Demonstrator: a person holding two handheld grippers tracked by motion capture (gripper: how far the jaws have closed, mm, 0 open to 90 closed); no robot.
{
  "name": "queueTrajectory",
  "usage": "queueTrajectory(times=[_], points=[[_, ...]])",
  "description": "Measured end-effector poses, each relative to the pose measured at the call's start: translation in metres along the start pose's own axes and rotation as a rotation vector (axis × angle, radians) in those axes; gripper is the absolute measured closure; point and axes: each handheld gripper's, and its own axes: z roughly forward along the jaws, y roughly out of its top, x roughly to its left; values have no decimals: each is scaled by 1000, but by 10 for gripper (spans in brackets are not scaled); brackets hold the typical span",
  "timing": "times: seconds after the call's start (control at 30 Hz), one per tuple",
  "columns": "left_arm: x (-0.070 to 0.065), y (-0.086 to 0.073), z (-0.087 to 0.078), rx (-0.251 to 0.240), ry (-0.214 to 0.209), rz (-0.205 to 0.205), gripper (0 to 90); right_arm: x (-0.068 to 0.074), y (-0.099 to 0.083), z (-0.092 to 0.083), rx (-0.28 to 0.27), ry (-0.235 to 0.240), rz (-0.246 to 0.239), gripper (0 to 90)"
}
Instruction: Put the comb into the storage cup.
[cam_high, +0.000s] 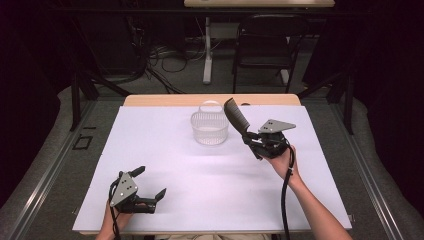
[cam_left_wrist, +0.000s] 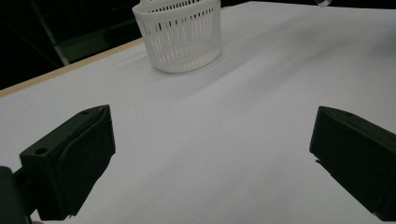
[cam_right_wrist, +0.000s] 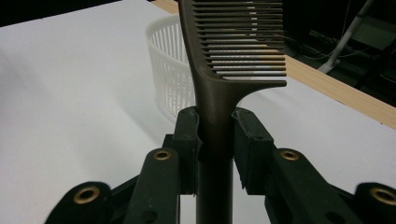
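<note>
Three cameras, one table

The high view looks forward and down over the white-covered table (cam_high: 165, 165); both gripper views sit low, close along their jaws, sharing the white slotted plastic basket (cam_left_wrist: 179, 35) at the far edge.

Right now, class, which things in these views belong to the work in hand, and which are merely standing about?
In the work:
comb, clamped by its handle in the right gripper
white basket, just beside the comb
left gripper, open, resting on the table

Standing about:
black chair behind the table
cables on the floor
</note>
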Motion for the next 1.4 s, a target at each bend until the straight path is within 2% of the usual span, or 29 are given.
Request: queueTrajectory(times=[0.67,1.2,1.4], points=[[0,0,1,-1,-7,-9,3,-1,21,12,-13,7,-27,724],[0,0,2,4,-10,-5,3,-3,37,16,-54,2,-20,725],[0,0,1,3,-11,-3,3,-4,40,22,-66,-14,-11,725]])
